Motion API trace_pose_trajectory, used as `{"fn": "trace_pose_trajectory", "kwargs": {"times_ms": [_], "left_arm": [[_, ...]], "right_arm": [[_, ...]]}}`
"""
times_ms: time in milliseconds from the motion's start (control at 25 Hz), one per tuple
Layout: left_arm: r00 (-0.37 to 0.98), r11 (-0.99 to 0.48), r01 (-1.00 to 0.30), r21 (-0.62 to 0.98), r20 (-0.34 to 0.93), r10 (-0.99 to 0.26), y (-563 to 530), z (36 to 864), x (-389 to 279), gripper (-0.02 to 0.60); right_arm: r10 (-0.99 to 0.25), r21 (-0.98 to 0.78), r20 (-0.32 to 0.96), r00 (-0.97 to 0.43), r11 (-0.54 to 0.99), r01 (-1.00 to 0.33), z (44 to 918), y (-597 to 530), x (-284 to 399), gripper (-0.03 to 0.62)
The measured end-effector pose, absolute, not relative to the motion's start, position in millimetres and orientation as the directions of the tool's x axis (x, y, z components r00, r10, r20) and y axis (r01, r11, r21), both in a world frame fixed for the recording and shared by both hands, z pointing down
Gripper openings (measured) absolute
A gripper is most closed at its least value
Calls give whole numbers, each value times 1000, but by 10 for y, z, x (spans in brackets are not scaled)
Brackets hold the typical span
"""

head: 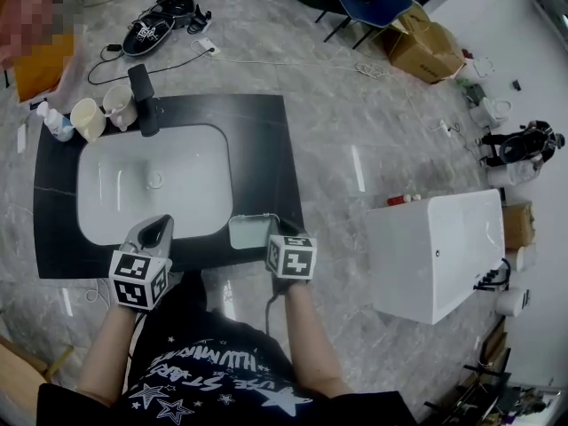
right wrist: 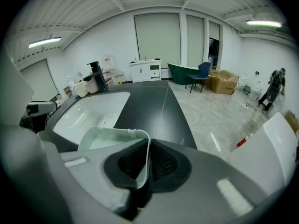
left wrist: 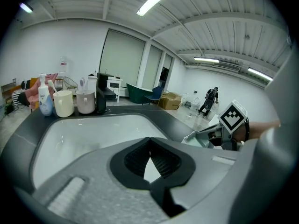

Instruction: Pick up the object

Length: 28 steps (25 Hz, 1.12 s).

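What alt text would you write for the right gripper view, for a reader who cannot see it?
The right gripper clamps its jaws on one wall of a pale, open plastic tub on a dark countertop beside a white sink. A black faucet stands behind the sink.

Small open-topped tub: pale greenish-white, thin translucent walls, rounded corners. It stood upright at the front edge of the dark counter, just right of the white sink. My right gripper pinched its right wall.
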State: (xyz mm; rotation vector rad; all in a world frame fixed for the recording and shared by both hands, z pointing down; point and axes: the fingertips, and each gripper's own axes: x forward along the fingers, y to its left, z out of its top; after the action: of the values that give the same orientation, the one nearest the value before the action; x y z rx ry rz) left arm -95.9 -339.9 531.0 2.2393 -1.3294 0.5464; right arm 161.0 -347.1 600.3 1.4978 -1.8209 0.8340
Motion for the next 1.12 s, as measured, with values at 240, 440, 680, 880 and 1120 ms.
{"fn": "trace_pose_trajectory", "kwargs": {"times_ms": [240,440,680,880,1120], "left_arm": [[429,-399,-900,177,534,-729,-3175,5198,-928,8],[404,-375,-912,164,509,-760,-2896,5074,-890,8],[371,-343,-927,151,499,-783,-2347,5024,-786,8],[352,-327,-935,141,496,-794,-1894,4978,-749,8],[360,-341,-931,133,503,-786,-1580,4962,-678,8]], "right_arm": [[-640,-97,749,-172,151,-984,5780,-3392,1680,17],[-682,-100,707,-188,166,-981,5543,-3238,1743,17],[-714,-105,665,-218,199,-974,5347,-2861,1828,17],[-723,-112,648,-239,219,-969,5274,-2469,1876,17],[-725,-123,644,-244,217,-968,5254,-2087,1932,17]]}}
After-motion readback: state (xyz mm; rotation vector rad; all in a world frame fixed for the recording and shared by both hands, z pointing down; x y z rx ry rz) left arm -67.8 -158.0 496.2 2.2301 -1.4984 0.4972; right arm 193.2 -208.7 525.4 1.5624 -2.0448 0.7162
